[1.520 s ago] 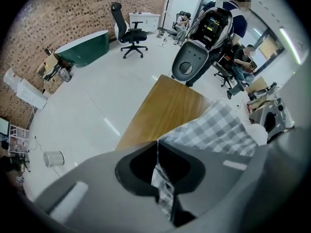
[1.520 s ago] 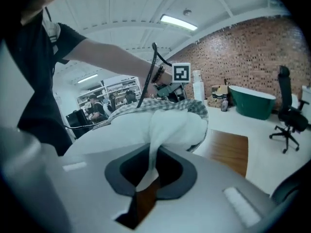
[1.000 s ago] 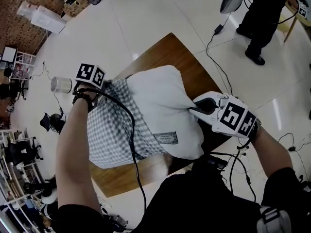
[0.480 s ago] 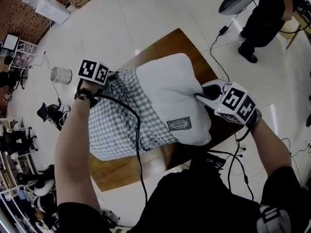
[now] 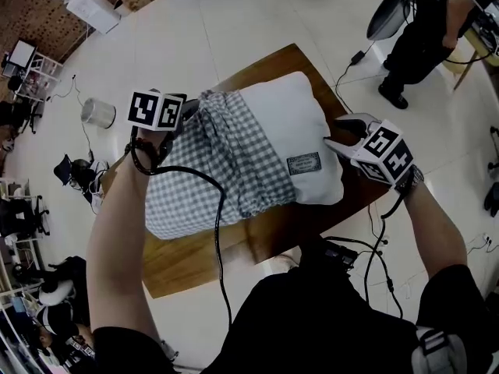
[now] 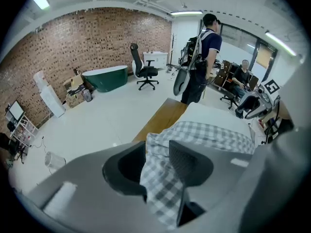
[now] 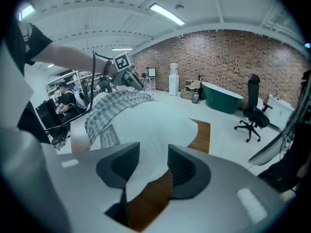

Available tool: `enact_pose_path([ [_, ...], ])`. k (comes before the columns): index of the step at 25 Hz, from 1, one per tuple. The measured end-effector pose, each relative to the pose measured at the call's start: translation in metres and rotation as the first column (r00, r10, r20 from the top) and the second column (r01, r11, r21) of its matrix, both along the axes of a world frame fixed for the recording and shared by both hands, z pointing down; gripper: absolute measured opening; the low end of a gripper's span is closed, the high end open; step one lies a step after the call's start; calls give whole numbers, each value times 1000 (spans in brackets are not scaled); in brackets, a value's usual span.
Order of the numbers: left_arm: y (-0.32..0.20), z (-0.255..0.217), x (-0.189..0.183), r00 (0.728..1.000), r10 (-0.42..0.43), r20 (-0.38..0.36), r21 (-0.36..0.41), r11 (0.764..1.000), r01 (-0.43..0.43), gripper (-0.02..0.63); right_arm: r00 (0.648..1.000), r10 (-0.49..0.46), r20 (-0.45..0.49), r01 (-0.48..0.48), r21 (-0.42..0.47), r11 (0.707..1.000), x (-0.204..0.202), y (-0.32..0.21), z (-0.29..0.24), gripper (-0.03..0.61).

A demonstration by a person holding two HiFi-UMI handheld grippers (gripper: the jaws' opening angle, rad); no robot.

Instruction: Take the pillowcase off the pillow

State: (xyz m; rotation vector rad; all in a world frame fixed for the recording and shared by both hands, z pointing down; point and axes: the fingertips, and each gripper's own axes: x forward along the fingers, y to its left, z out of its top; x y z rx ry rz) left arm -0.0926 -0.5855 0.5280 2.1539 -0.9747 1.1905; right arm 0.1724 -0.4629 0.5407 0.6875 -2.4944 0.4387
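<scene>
The wooden table (image 5: 183, 267) carries everything, and it gives the pillow a flat support, so neither hand has to hold up its weight. The white pillow (image 5: 300, 119) lies across the far half of the table, with its bare end toward the right edge. The grey checked pillowcase (image 5: 222, 158) covers only the half toward the left edge. Its loose end is gathered in folds there, so I judge the task is about half done.

The left gripper (image 5: 187, 115) is at this gathered end. Its jaws have just been opening and now stand half apart. A fold of the checked cloth lies between them, not pinched as far as I can see. Probably this grip was for pulling the case away.

The right gripper (image 5: 341, 133) is at the bare end, at the right edge of the table. Its jaws have also just been opening. The white corner of the pillow sits loosely between them, with wood showing below. I think this hand was anchoring the pillow against the pull.

A small sewn label (image 5: 304, 164) is on the pillow beside the edge of the case. It bears print, but too small to read.
</scene>
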Motion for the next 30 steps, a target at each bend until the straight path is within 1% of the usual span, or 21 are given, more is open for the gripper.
enact_pose_path([
  [5, 63, -28, -16, 999, 13, -35, 51, 999, -11, 156, 1000, 9, -27, -7, 42, 999, -26, 54, -23, 181],
  [10, 118, -59, -7, 996, 13, -89, 94, 996, -4, 156, 998, 10, -57, -5, 76, 997, -33, 98, -43, 201],
  [13, 179, -64, -15, 990, 19, -142, 121, 993, -2, 158, 997, 24, -71, -17, 100, 995, -56, 146, -42, 215],
  [16, 249, -61, -29, 981, 43, -191, 161, 987, -12, 162, 995, 54, -82, -42, 131, 990, -87, 201, -34, 224],
  [18, 287, -57, -31, 974, 45, -222, 168, 986, -8, 167, 994, 77, -79, -66, 135, 989, -98, 227, -29, 233],
  [24, 352, -38, 0, 951, 14, -308, 172, 984, 42, 201, 985, 155, -74, -143, 144, 979, -95, 255, -15, 272],
  [27, 389, -23, 14, 939, -20, -343, 174, 981, 84, 230, 976, 204, -74, -192, 151, 970, -92, 276, -11, 284],
  [30, 404, -4, 19, 921, -98, -377, 154, 974, 167, 255, 965, 252, -78, -238, 155, 959, -92, 278, -5, 293],
])
